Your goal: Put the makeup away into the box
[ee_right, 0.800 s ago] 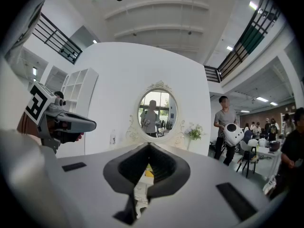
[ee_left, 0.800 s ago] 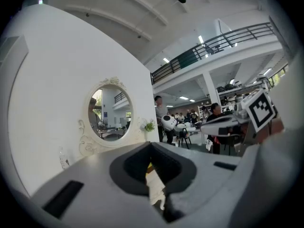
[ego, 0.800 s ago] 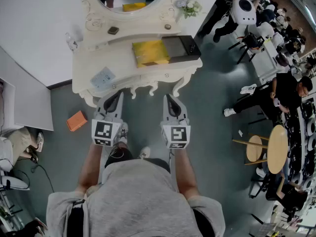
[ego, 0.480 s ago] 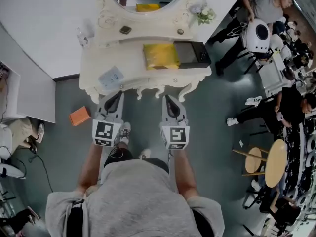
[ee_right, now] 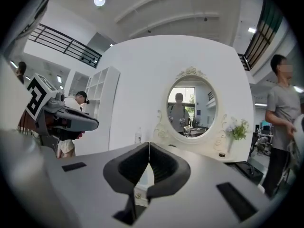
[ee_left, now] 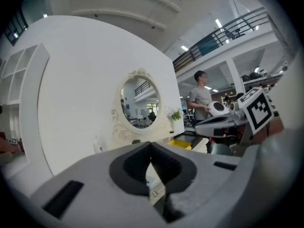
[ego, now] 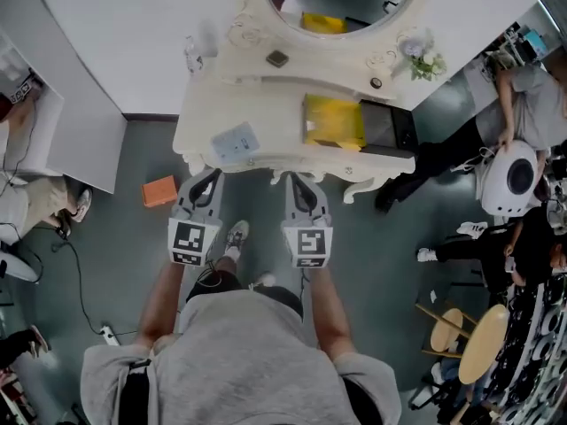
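Observation:
A white dressing table (ego: pixel 266 104) with an oval mirror (ee_right: pixel 190 110) stands ahead of me. On its top lie an open yellow box (ego: pixel 333 120) with a black lid (ego: pixel 387 127), a pale blue packet (ego: pixel 236 142), a small dark square compact (ego: pixel 277 58) and a small round pot (ego: pixel 376 83). A clear bottle (ego: pixel 190 53) stands at the back left. My left gripper (ego: pixel 211 175) and right gripper (ego: pixel 297 181) hover at the table's front edge, side by side. Both are shut, with nothing between the jaws. In the gripper views the left gripper (ee_left: pixel 151 147) and the right gripper (ee_right: pixel 149 145) show their tips meeting.
A small vase of flowers (ego: pixel 423 63) sits at the table's back right. An orange box (ego: pixel 160 190) lies on the floor to the left of the table. People, a white rounded machine (ego: pixel 518 177) and a round wooden table (ego: pixel 483 343) fill the right side. A cable (ego: pixel 80 299) runs over the floor at left.
The dressing table has slid right and nearer in the head view, so both grippers now sit at its front edge. Both stay shut and empty.

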The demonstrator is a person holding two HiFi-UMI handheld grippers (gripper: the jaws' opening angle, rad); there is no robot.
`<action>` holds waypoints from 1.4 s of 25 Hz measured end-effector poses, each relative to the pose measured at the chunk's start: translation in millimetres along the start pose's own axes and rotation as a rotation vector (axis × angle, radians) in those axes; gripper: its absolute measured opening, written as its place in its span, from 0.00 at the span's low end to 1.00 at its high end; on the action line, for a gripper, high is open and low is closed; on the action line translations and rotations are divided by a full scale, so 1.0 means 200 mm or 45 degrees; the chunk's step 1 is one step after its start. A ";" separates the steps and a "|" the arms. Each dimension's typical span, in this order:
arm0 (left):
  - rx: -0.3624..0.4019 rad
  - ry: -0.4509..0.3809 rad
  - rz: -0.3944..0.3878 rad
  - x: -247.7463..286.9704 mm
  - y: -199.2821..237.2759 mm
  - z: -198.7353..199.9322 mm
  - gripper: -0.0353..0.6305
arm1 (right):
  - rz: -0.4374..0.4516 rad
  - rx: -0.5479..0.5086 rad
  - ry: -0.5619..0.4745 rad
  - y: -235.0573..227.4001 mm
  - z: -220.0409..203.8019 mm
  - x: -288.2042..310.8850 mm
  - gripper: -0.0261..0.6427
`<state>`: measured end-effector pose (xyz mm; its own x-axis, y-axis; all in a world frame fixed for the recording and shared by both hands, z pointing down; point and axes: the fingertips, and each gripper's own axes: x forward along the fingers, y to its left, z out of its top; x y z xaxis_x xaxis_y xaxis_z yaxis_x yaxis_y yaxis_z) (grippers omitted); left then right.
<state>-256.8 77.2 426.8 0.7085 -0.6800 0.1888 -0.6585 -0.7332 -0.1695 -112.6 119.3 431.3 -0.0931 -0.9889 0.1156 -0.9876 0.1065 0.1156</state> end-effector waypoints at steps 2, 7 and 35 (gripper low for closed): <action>-0.014 0.030 0.029 0.01 0.07 -0.06 0.06 | 0.051 -0.005 0.018 0.06 -0.03 0.10 0.06; -0.069 0.105 0.077 0.05 0.22 -0.20 0.06 | 0.165 -0.008 0.083 0.21 -0.13 0.33 0.06; -0.346 0.406 0.215 0.16 0.60 -0.97 0.06 | 0.523 -0.470 0.586 0.75 -1.13 1.10 0.46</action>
<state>-362.9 -31.8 599.7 0.5000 -0.7233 0.4763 -0.8310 -0.5556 0.0286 -251.7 -58.7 697.1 -0.3051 -0.7263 0.6160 -0.7691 0.5694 0.2904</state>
